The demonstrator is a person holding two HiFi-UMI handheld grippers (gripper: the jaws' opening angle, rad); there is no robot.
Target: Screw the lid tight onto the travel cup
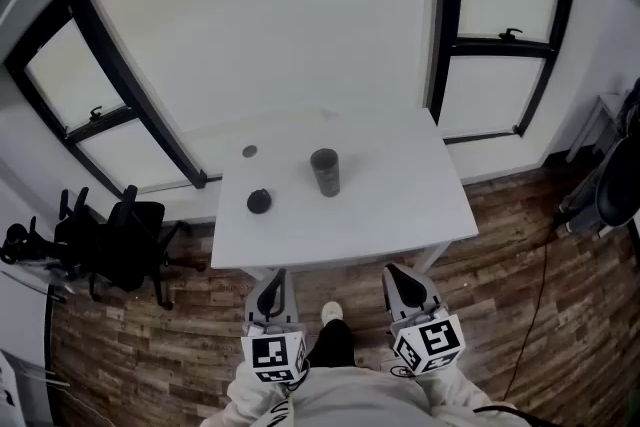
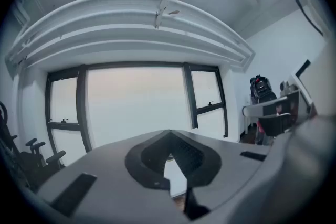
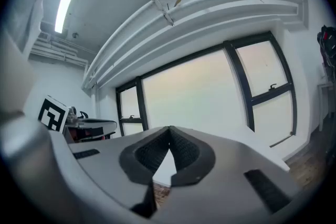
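A dark travel cup [image 1: 325, 171] stands upright near the middle of the white table [image 1: 400, 205]. Its dark round lid [image 1: 259, 201] lies on the table to the cup's left and a little nearer to me. Both grippers are held low in front of the table's near edge, well short of the cup. My left gripper [image 1: 270, 293] is shut and empty, and my right gripper [image 1: 401, 282] is likewise shut with nothing in it. In the left gripper view the jaw tips [image 2: 170, 134] meet, and in the right gripper view the tips [image 3: 169, 129] also meet.
A small dark disc [image 1: 249, 152] lies near the table's far left corner. Large windows [image 1: 280, 25] stand behind the table. A black office chair [image 1: 125, 235] is on the wooden floor to the left. Dark equipment [image 1: 610, 185] stands at the right.
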